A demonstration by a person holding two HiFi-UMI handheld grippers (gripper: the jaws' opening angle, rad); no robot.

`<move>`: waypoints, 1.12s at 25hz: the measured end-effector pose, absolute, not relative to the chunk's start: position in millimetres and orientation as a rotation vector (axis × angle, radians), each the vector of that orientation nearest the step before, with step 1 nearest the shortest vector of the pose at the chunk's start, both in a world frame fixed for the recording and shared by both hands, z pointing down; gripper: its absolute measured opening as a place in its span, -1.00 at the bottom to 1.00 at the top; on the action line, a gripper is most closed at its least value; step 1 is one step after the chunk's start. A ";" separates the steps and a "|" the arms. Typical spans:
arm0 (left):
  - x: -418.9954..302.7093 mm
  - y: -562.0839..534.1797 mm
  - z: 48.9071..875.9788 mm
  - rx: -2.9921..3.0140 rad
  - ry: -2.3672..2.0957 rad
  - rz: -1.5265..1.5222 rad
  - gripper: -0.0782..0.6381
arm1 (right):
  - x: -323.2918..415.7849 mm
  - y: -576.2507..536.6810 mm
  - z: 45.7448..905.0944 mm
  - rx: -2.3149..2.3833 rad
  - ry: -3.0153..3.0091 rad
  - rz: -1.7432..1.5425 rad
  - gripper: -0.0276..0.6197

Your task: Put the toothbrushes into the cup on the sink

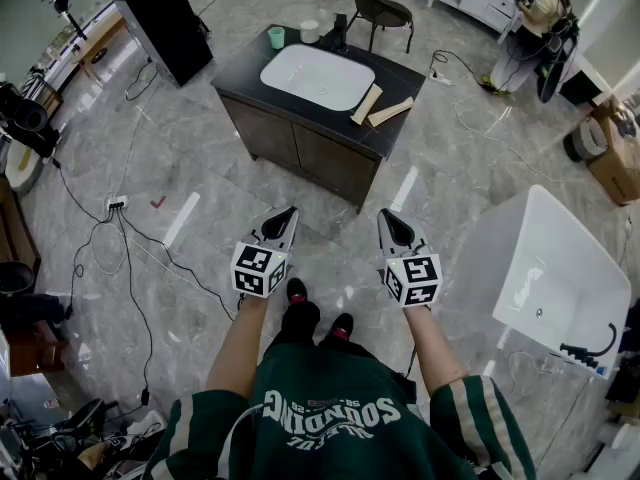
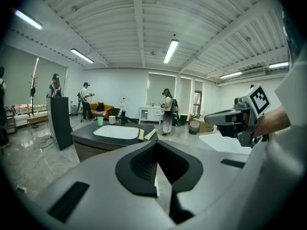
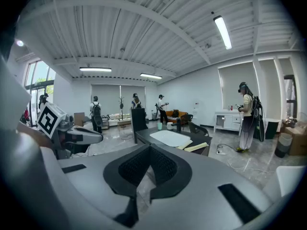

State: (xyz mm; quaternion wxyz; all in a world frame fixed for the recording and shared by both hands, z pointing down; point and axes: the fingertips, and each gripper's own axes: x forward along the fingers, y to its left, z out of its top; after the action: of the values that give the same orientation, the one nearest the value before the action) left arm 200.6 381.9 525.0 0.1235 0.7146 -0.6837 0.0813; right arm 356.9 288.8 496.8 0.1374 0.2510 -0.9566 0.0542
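Clearly pre-grasp. Left hand-held gripper has its jaws pressed together with nothing between them. Right hand-held gripper is the same, tips meeting, empty. Both are held out front over bare floor, well apart from the bench. On it are a white sink, a green cup at the far left corner, and two pale flat sticks right of the basin, likely the toothbrushes. Step in hand, I'd say: approach, nothing picked up yet. Next move calls for walking up, spreading one pair of jaws and pinching a stick near its end. Hard to make out: whether the sticks are bare brushes or boxed, what the white pot beside the cup is, and the cup's inside.
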 end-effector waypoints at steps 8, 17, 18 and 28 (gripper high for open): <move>238.5 392.7 518.9 2.120 -2.004 0.165 -0.76 | 402.0 294.2 484.4 0.772 -2.792 0.215 -0.78; 227.9 378.8 507.4 2.174 -1.937 0.142 -0.76 | 386.4 291.9 483.7 0.800 -2.773 0.229 -0.78; 224.8 376.7 505.5 2.174 -1.934 0.135 -0.76 | 383.7 290.1 482.6 0.818 -2.769 0.240 -0.78; 211.8 364.5 519.7 2.206 -1.926 0.305 -0.76 | 368.2 288.7 490.4 0.916 -2.717 0.287 -0.78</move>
State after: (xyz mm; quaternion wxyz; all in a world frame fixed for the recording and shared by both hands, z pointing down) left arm 211.8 364.5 519.7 0.0986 0.7457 -0.6509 0.1032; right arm 368.2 288.7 490.4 0.1296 0.3152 -0.9350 0.0986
